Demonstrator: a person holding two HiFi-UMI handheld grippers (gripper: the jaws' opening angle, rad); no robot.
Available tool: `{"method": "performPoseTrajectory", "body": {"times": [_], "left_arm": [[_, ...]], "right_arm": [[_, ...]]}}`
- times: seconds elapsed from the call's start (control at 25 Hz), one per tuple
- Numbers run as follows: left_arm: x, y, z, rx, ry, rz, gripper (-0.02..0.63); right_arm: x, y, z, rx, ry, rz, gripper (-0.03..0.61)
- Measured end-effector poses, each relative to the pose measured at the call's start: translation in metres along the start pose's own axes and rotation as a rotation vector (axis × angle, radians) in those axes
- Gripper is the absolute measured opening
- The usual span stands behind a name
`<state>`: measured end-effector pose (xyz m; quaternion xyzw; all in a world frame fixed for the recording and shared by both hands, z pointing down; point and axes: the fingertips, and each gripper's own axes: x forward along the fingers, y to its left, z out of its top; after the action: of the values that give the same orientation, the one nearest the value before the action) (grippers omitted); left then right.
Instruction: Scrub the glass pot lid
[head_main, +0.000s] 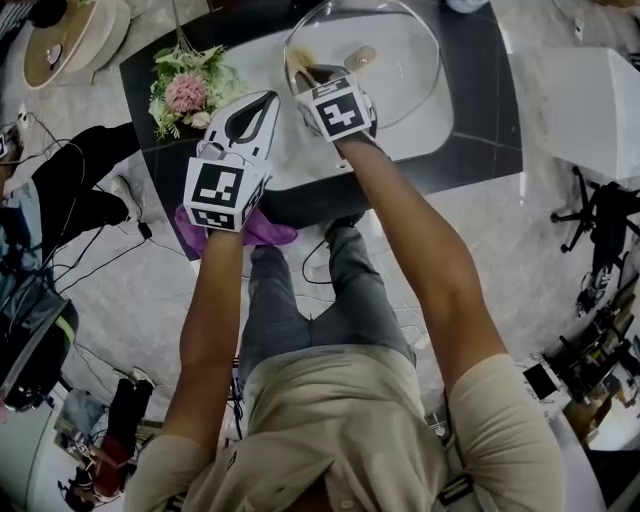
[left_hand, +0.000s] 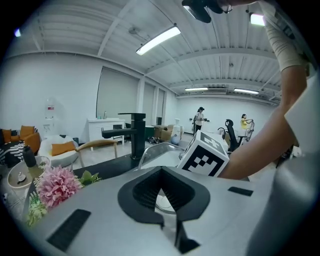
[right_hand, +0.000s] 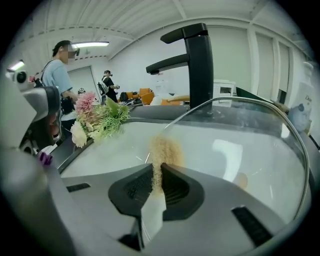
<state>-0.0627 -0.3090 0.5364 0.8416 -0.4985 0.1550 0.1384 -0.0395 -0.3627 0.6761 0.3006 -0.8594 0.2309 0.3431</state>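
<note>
The glass pot lid (head_main: 400, 60), with a metal rim and a tan knob (head_main: 360, 57), stands tilted in the white sink (head_main: 430, 135). My right gripper (head_main: 312, 78) is shut on a tan scrubber (right_hand: 164, 152), which presses against the glass near the lid's left rim. In the right gripper view the lid (right_hand: 260, 150) fills the right half. My left gripper (head_main: 270, 98) hovers just left of the right one, jaws shut with nothing visible between them. The lid's rim (left_hand: 150, 150) arcs just beyond its tips (left_hand: 160, 172).
A black faucet (right_hand: 200, 65) rises behind the sink on the black counter (head_main: 480, 150). A flower bunch (head_main: 190, 90) lies at the counter's left. A purple cloth (head_main: 265, 230) hangs at the counter's near edge under my left gripper. People stand far off in the room.
</note>
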Motion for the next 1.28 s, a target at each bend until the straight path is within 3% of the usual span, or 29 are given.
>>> {"method": "performPoseTrajectory", "body": {"times": [0.36,0.68,1.08,1.28], "left_arm": [[0.009,-0.015,0.003,0.015,0.006,-0.018,0.014],[0.015,-0.029,0.01,0.025,-0.004,-0.04,0.014],[0.011,-0.028,0.007,0.022,-0.004,-0.036,0.014],[0.008,-0.029,0.01,0.015,-0.014,-0.032,0.014]], "right_arm": [[-0.034,-0.089,-0.03,0.12,-0.004,-0.144,0.04],[-0.114,-0.202,-0.057,0.342,-0.049,-0.358,0.04],[-0.116,-0.2,-0.065,0.364,-0.013,-0.352,0.04],[-0.106,-0.185,-0.079,0.335,0.059,-0.307,0.04]]}}
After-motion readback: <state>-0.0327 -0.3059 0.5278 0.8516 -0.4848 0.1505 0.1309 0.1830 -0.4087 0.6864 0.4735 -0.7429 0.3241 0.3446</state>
